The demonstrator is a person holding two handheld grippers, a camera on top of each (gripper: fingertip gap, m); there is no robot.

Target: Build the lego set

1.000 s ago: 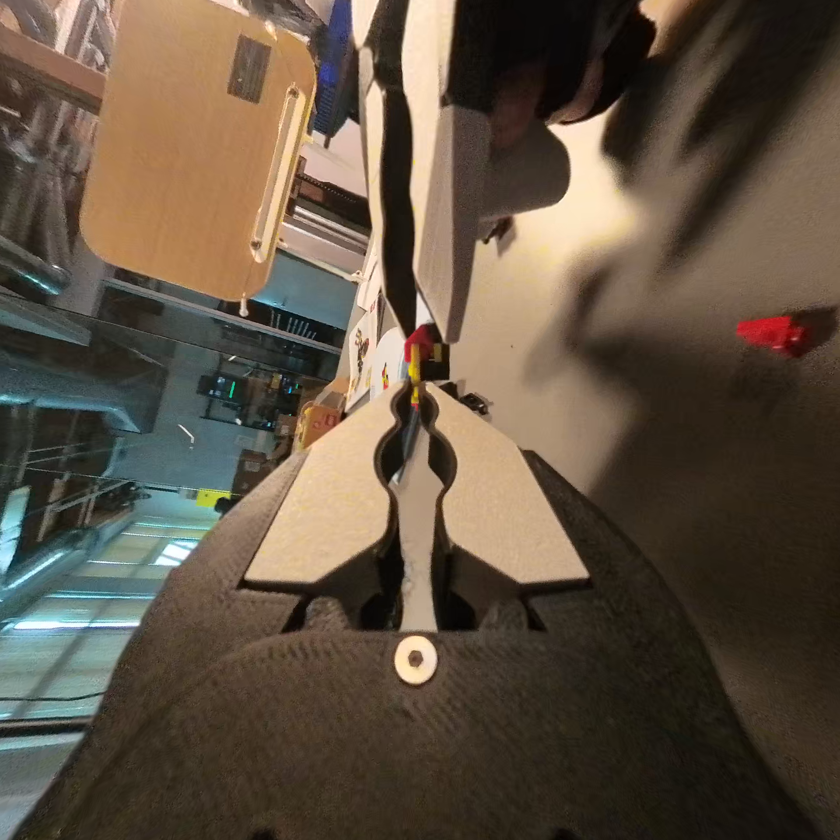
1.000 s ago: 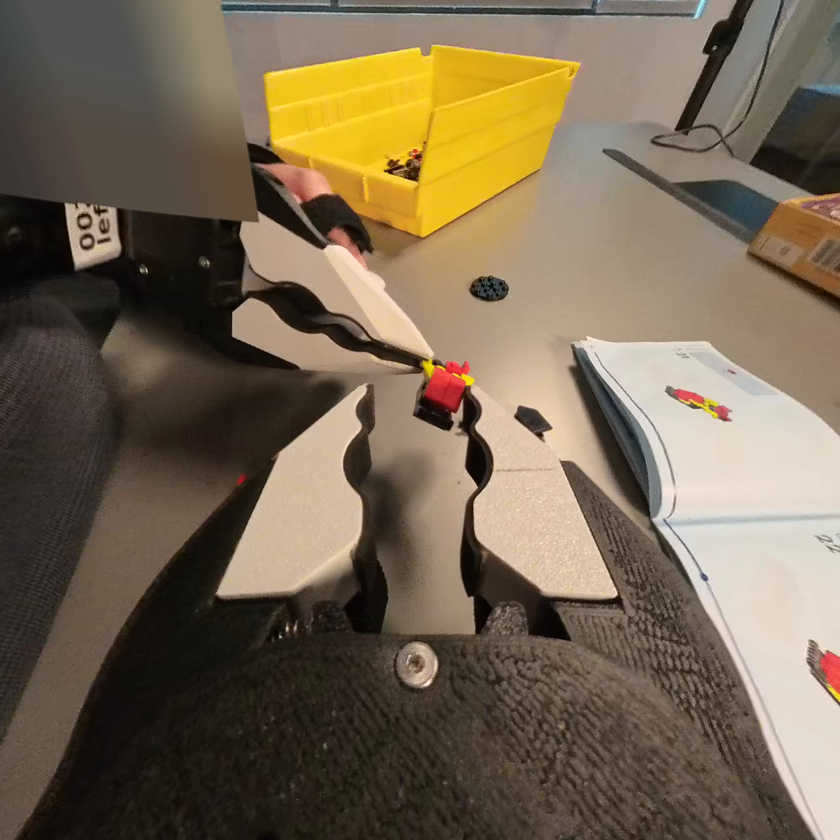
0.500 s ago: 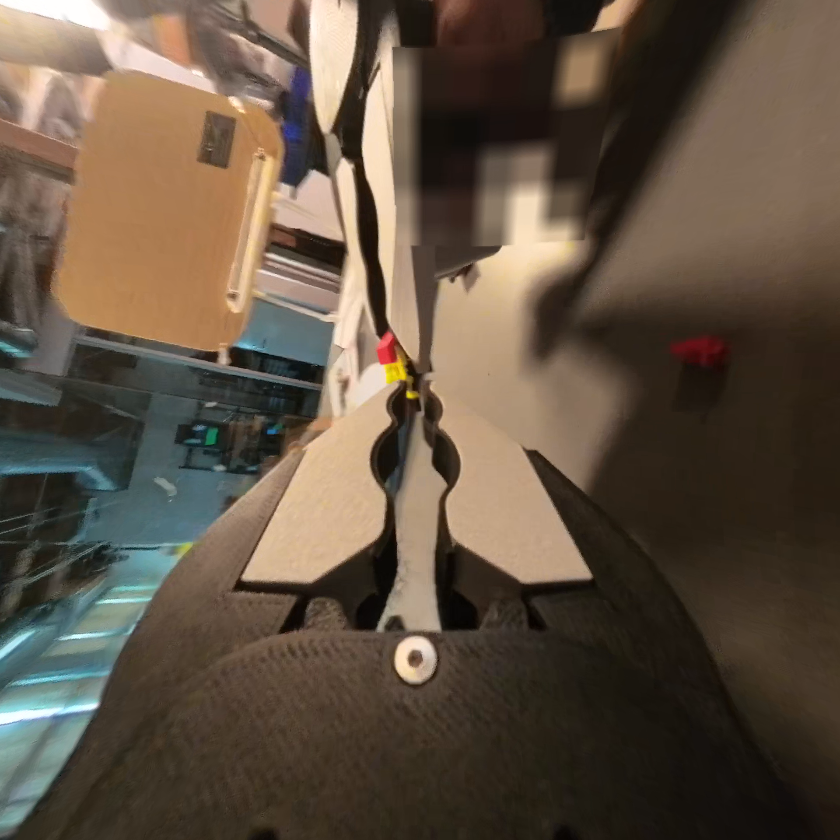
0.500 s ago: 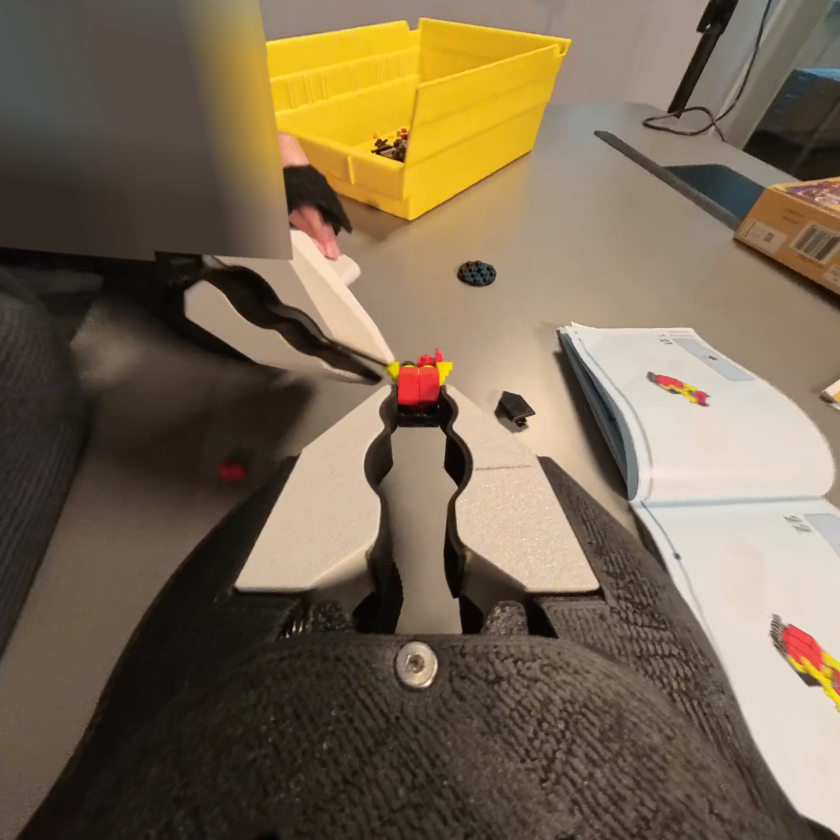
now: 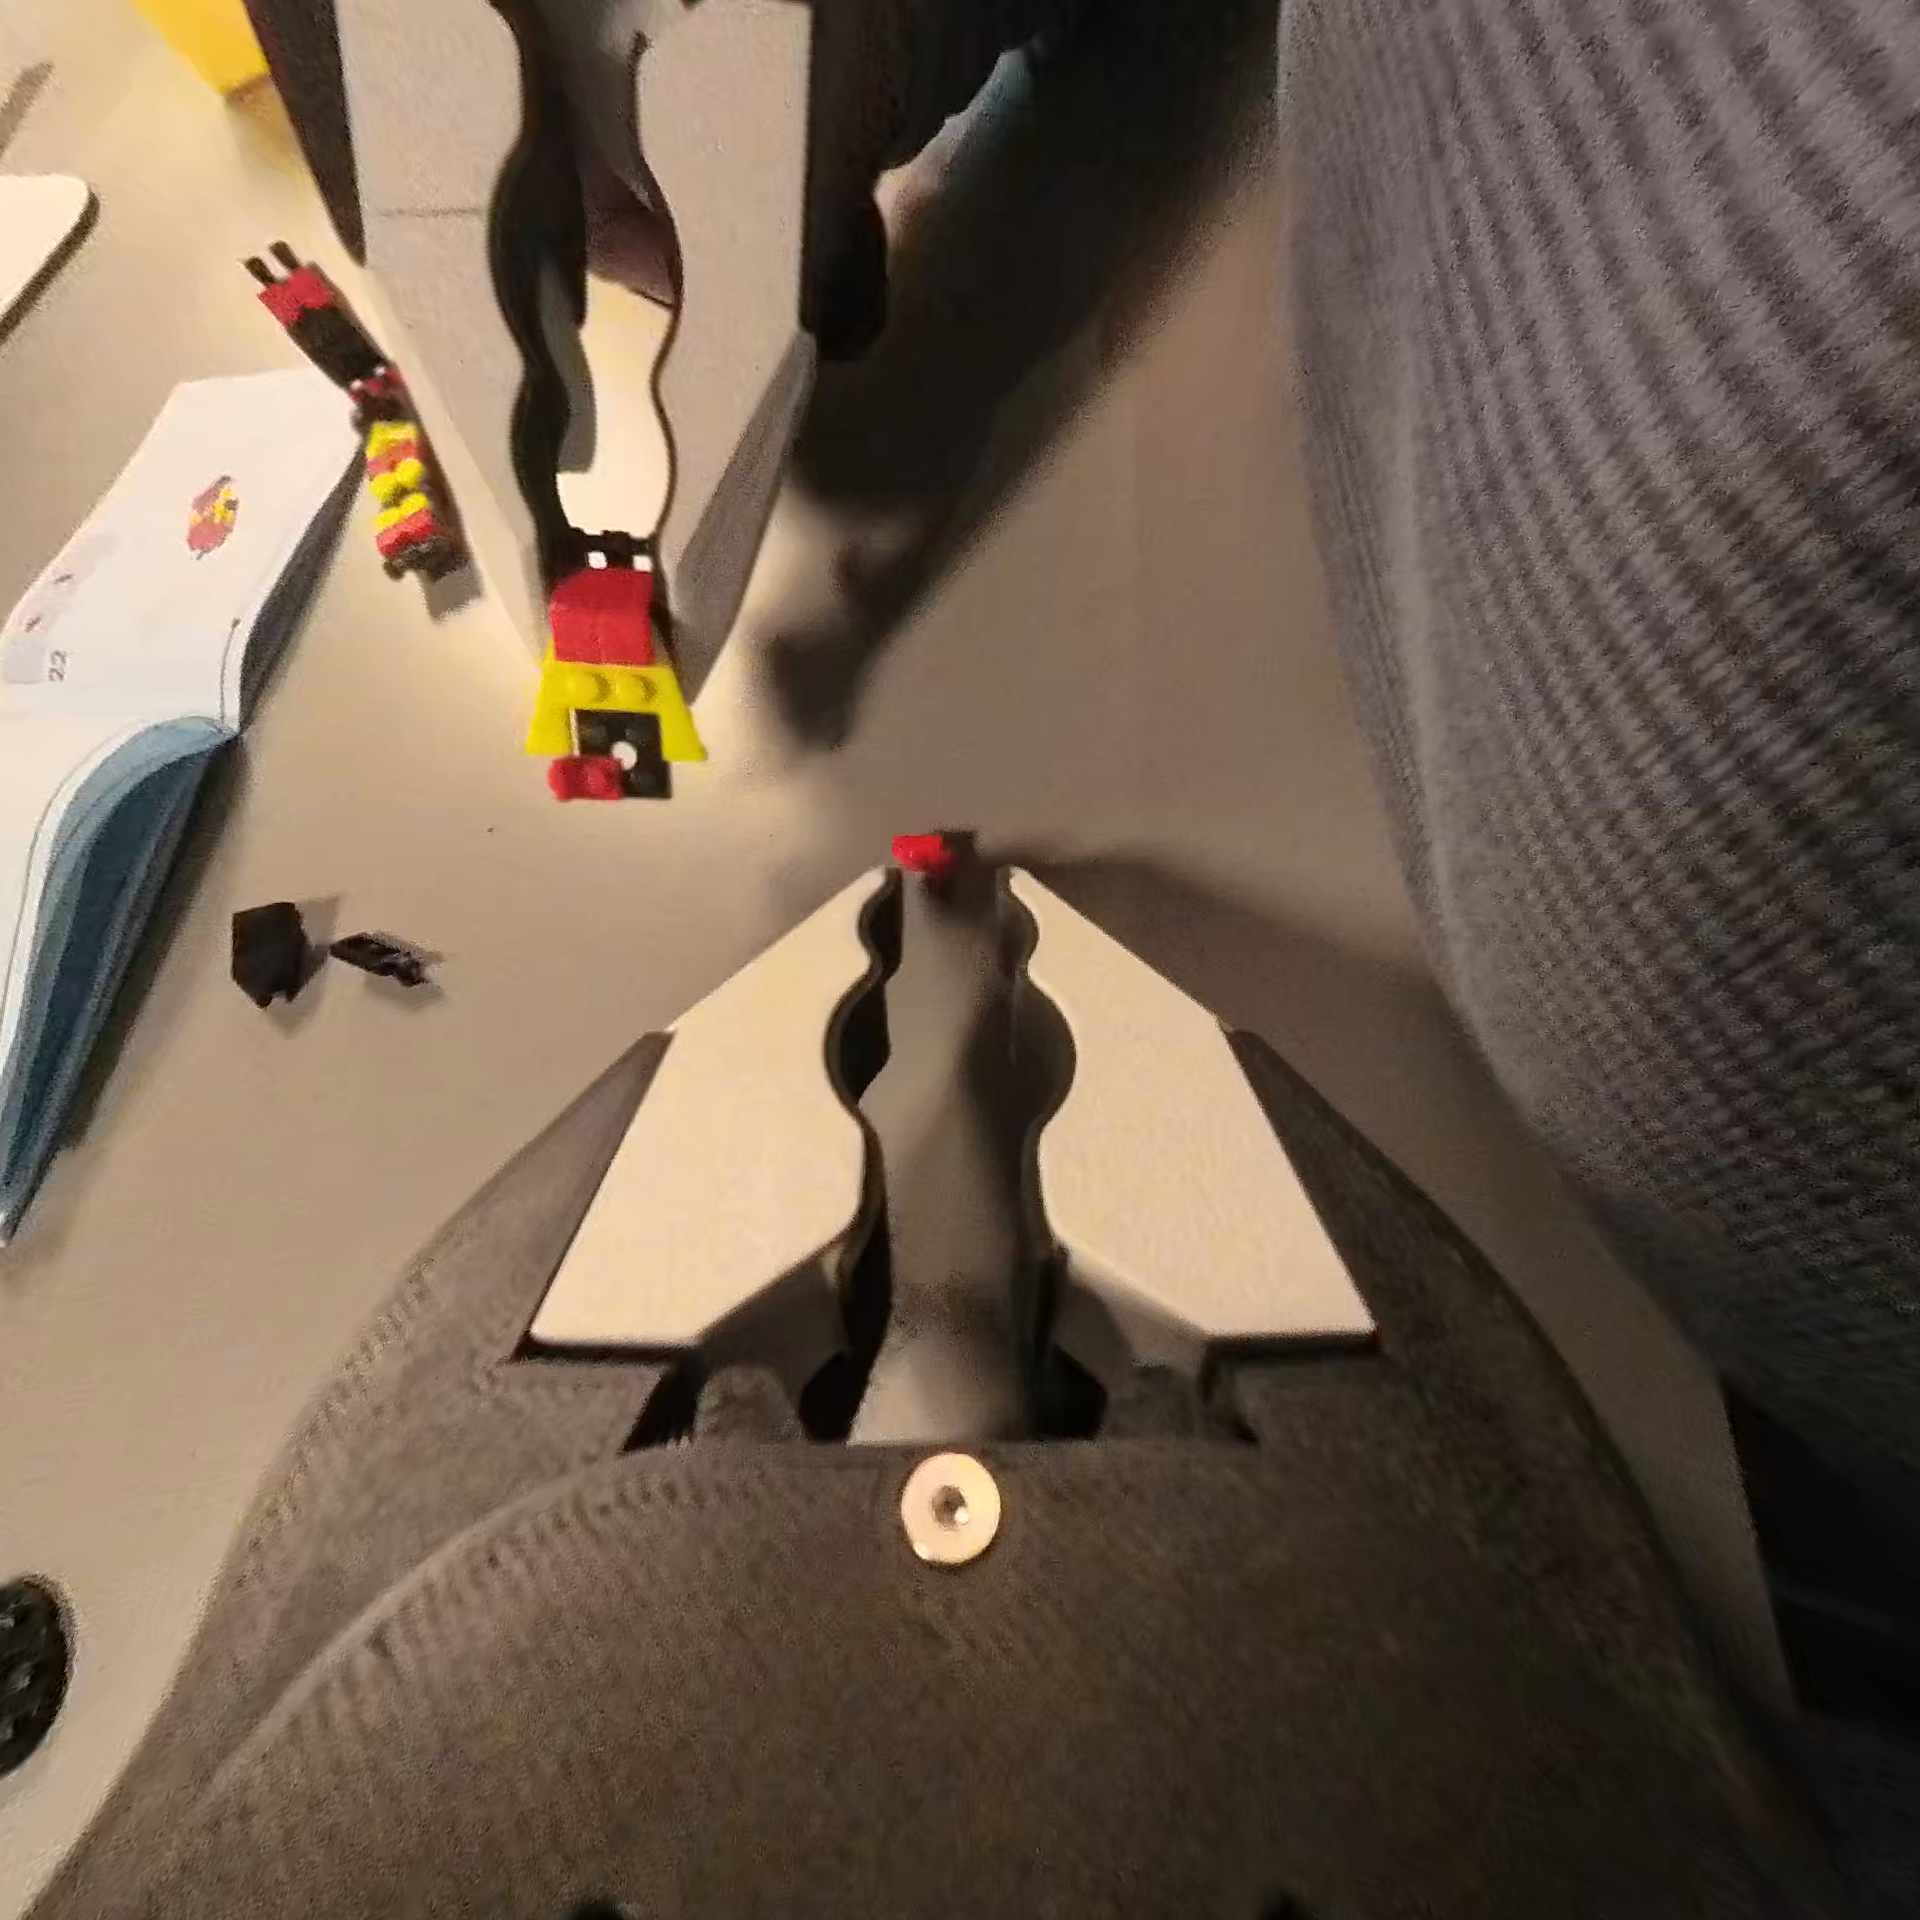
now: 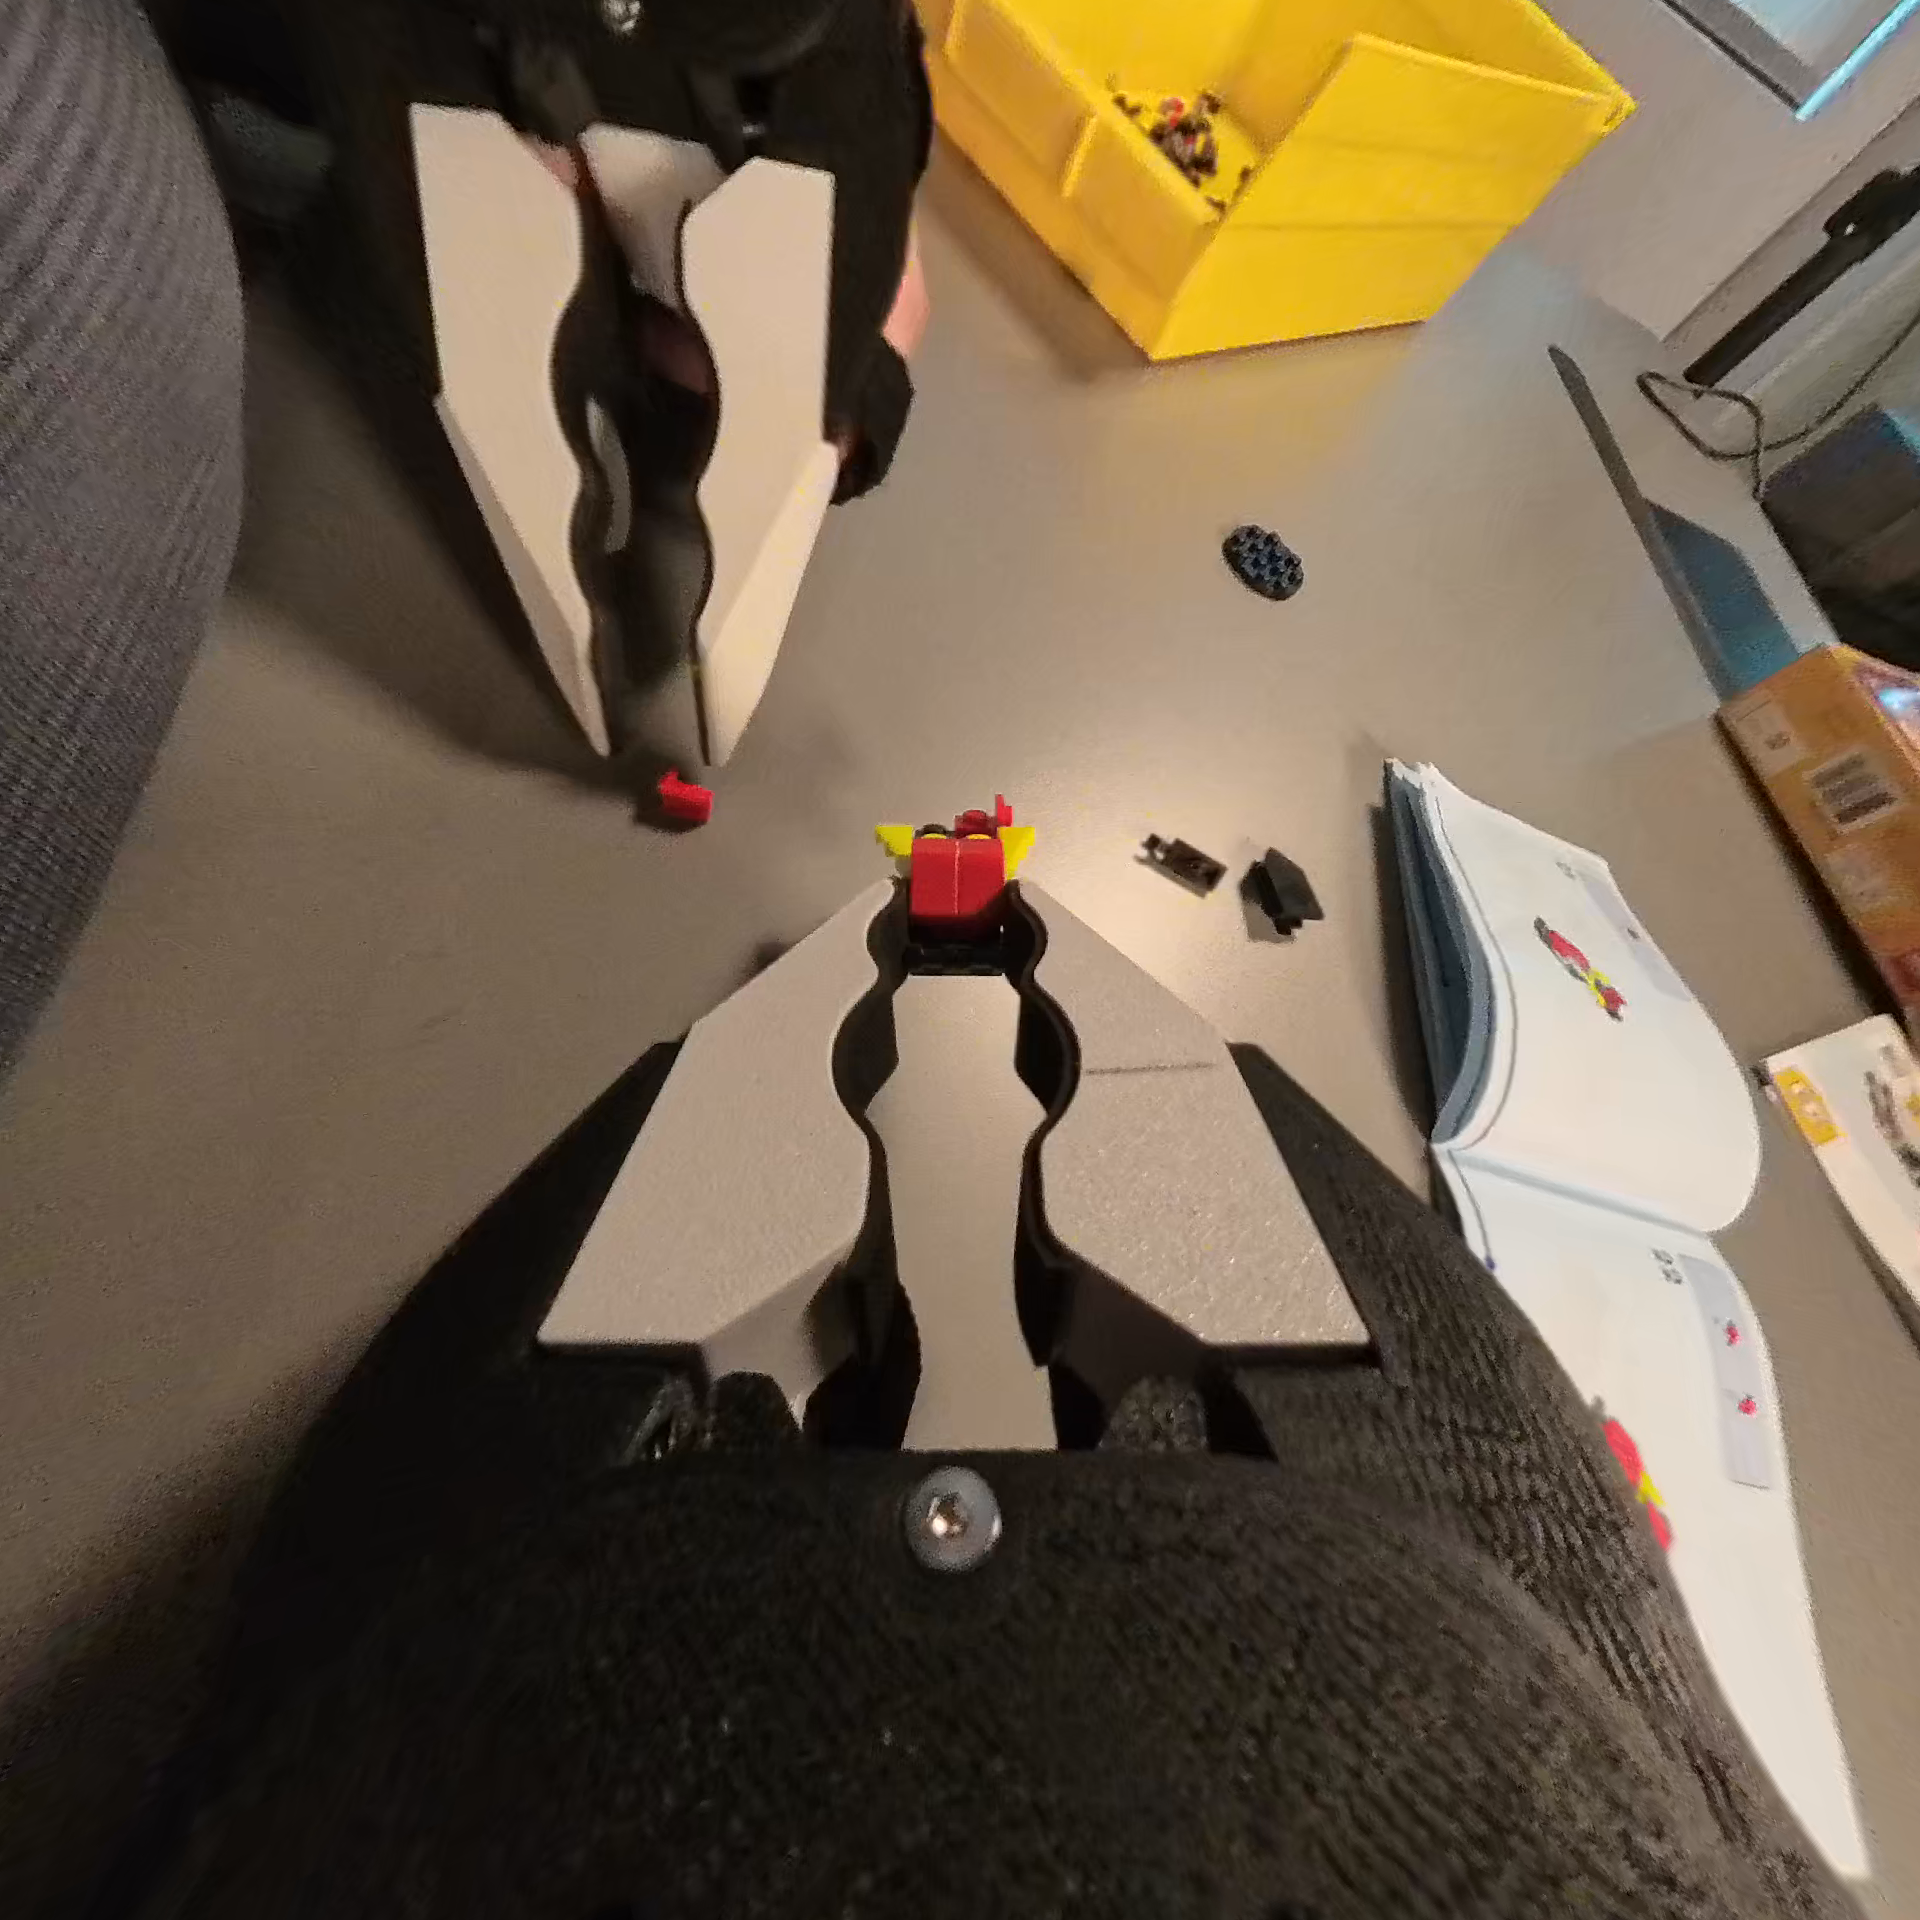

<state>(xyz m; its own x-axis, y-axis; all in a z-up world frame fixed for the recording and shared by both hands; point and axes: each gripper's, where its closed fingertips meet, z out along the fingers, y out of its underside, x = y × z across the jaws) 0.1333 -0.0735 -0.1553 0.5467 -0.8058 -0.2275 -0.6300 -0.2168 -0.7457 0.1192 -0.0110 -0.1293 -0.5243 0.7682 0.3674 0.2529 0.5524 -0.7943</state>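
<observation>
My right gripper (image 6: pixel 956 906) is shut on a small red, yellow and black lego assembly (image 6: pixel 956 878) and holds it just above the grey table (image 6: pixel 1039 644). In the left wrist view this gripper (image 5: pixel 613 582) comes in from the top with the assembly (image 5: pixel 603 665) sticking out of its tips. My left gripper (image 5: pixel 948 878) is narrowly open and empty, pointing down at the table. A small loose red piece (image 5: pixel 928 852) lies right at its tips. In the right wrist view the left gripper (image 6: pixel 660 753) stands just above this red piece (image 6: pixel 683 800).
A long black, red and yellow strip assembly (image 5: pixel 358 395) lies beside the open instruction booklet (image 6: pixel 1579 1049). Two black pieces (image 6: pixel 1184 862) (image 6: pixel 1283 888) lie near it. A round black piece (image 6: pixel 1262 561), a yellow parts bin (image 6: pixel 1299 239) and a cardboard box (image 6: pixel 1839 790) are farther off. A grey sleeve (image 5: pixel 1610 623) is close by. Left tips and right tips are each some 20 cm from the round black piece (image 6: pixel 1262 561).
My left gripper has let go of the assembly, turned down toward the table, opened a little and moved over the loose red piece. My right gripper closed on the assembly and holds it alone.
</observation>
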